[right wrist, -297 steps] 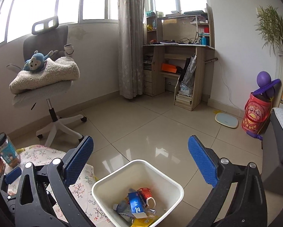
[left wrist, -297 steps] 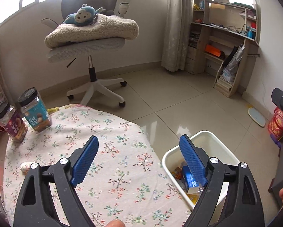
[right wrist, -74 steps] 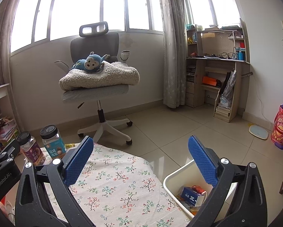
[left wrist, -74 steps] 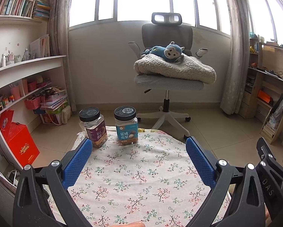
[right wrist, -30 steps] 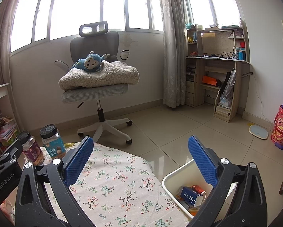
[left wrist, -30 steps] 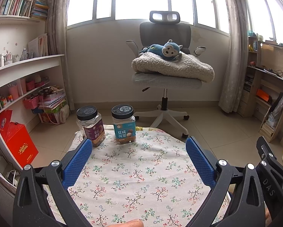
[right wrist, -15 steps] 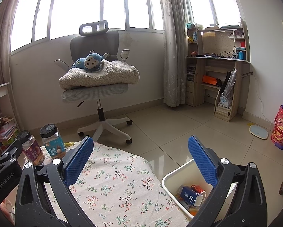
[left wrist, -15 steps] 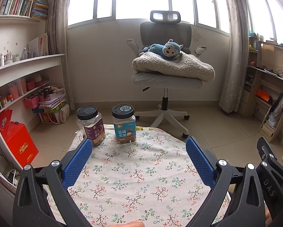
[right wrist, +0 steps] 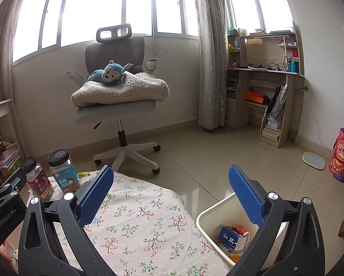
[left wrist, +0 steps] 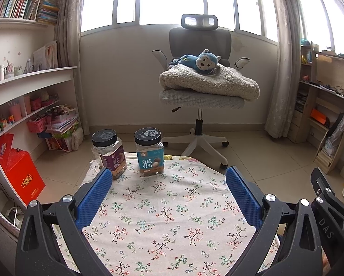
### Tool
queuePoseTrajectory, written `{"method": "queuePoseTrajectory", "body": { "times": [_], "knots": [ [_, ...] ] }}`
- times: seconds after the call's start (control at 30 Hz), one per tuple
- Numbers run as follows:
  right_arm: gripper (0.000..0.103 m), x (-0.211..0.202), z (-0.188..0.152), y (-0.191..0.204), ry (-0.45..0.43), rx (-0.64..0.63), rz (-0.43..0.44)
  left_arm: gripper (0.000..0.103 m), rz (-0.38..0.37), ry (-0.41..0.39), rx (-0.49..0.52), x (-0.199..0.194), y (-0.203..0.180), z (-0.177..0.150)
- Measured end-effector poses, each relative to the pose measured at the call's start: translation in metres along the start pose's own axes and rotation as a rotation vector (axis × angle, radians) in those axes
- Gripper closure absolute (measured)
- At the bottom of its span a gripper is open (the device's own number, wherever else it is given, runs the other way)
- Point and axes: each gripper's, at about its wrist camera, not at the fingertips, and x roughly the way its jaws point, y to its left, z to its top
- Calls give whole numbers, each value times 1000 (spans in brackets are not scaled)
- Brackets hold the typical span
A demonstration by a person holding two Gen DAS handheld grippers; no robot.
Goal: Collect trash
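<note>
Right wrist view shows my right claw (right wrist: pixel 171 191) with its blue pads spread wide and nothing between them, hanging over the near edge of the worktop (right wrist: pixel 148 225) and the white bin (right wrist: pixel 208 214) beside it. What I have to collect seems already gathered: a blue carton (right wrist: pixel 229 238) and a red crumpled wrapper (right wrist: pixel 240 229) lie in the bin, below and just inside my right pad. Both look light and easily crushed; I would pinch the carton across its flat faces, and the wrapper anywhere, gently.

My left claw (left wrist: pixel 169 192) is likewise spread apart and holds nothing, hovering above the flowered cloth. Ahead of it, at the far edge, stand two jars: a purple-label jar (left wrist: pixel 109 154) near my left pad and a teal-label jar (left wrist: pixel 149 155) just beside it. They are lidded, hard and probably smooth, so a grip around the body below the lid would suit, though I judge them goods, not rubbish.

Something pale shows at the bottom-left corner of the right view, too cut off to name. No loose scrap shows on the cloth.
</note>
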Motion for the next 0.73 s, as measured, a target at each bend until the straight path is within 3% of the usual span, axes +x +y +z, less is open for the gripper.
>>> {"method": "queuePoseTrajectory", "body": {
  "times": [0.37,0.47,0.6,0.73],
  "knots": [
    [7,0,-2,-2,-3,1,0,21,-16,-20,47,-3,-9,-6],
    [7,0,-1,-2,-3,1,0,21,-19,-10,32,-2,-8,-5],
    [7,0,-2,-2,-1,1,0,9,-1,-11,17,-3,-7,-3],
    [7,0,-2,-3,-4,-1,-1,7,7,-8,6,-4,-6,-2]
  ]
}}
